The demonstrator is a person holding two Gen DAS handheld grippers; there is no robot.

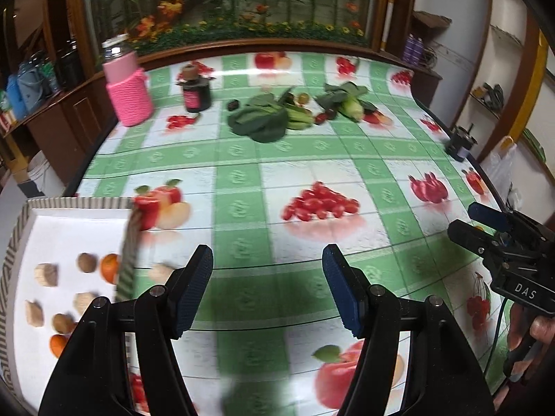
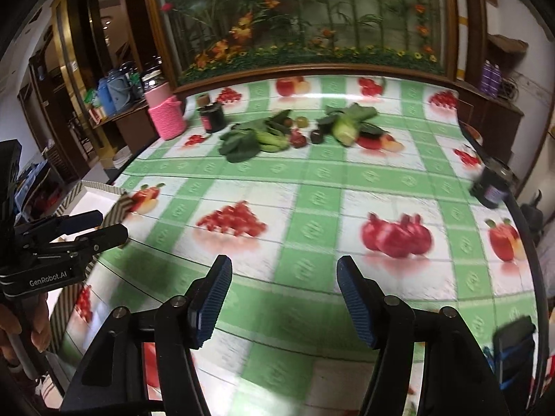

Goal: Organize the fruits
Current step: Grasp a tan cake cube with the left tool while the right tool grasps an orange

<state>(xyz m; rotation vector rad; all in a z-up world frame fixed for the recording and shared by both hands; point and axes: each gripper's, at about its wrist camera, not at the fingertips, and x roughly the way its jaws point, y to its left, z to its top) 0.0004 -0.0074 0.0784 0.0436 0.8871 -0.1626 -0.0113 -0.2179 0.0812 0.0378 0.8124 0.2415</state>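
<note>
The left black plastic two-finger gripper has ribbed dark-blue pads and silver pivot screws; its side reads "GenRobot.AI". The matching right black gripper carries white "DAS" lettering and a thin green cable. Bare fingers grip its handle.

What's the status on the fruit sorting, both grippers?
Left gripper open, empty. Right gripper open, empty. White striped-rim tray holds oranges and brown pieces; small dark fruits sit among leafy greens at table's far side. Path clear.
</note>
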